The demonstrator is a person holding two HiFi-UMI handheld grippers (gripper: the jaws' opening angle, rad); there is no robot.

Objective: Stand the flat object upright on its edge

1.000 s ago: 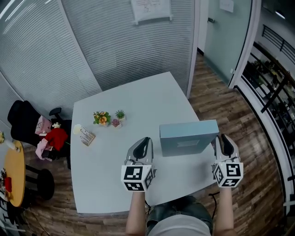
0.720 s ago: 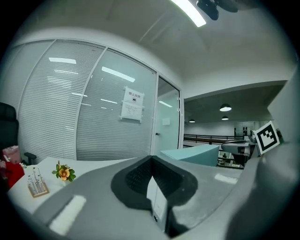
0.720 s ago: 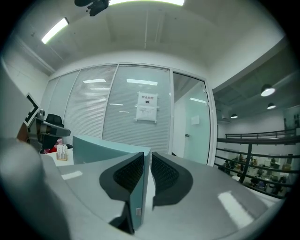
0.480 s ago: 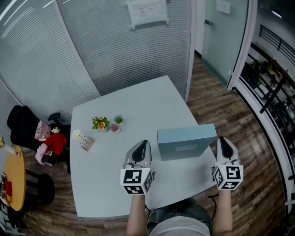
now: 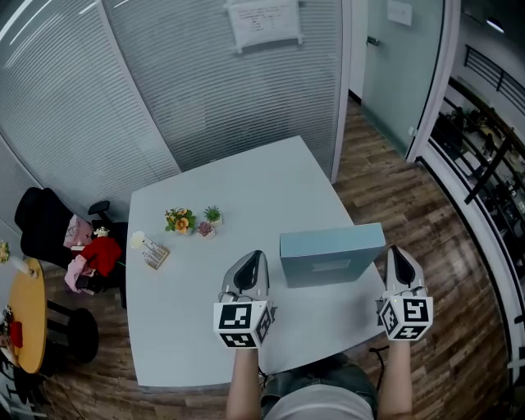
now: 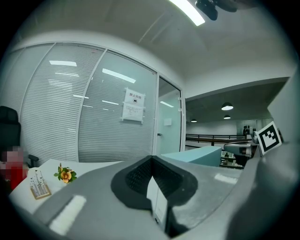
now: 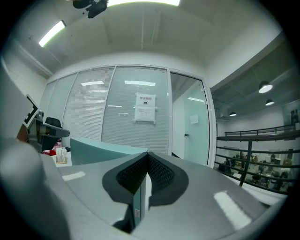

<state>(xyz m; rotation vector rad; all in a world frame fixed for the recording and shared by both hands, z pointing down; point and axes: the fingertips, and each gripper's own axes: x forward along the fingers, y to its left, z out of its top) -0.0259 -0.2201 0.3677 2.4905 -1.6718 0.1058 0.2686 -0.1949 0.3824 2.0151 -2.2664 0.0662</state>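
Pale blue flat box [image 5: 332, 253], upright on its long edge on white table [image 5: 238, 176].

Placed toward the near right part of the tabletop, broad face toward the person, between left gripper [image 5: 253, 261] and right gripper [image 5: 396, 253]. Clearly apart from the former, just beside the latter; contact with it not determinable. Left tongs pressed together, nothing pinched. Right tongs likewise pressed together, having just been closing, nothing between the pads; box off to their left in the right gripper view. Marker cubes of both turned toward the person. Also on the table, far left: two small potted plants [image 5: 191, 219] and a small card stand [image 5: 153, 247]. Beyond the table: black chair [image 5: 41, 220] with red and pink items, slatted glass wall with posted paper [image 5: 264, 20], wooden floor [image 5: 385, 176].
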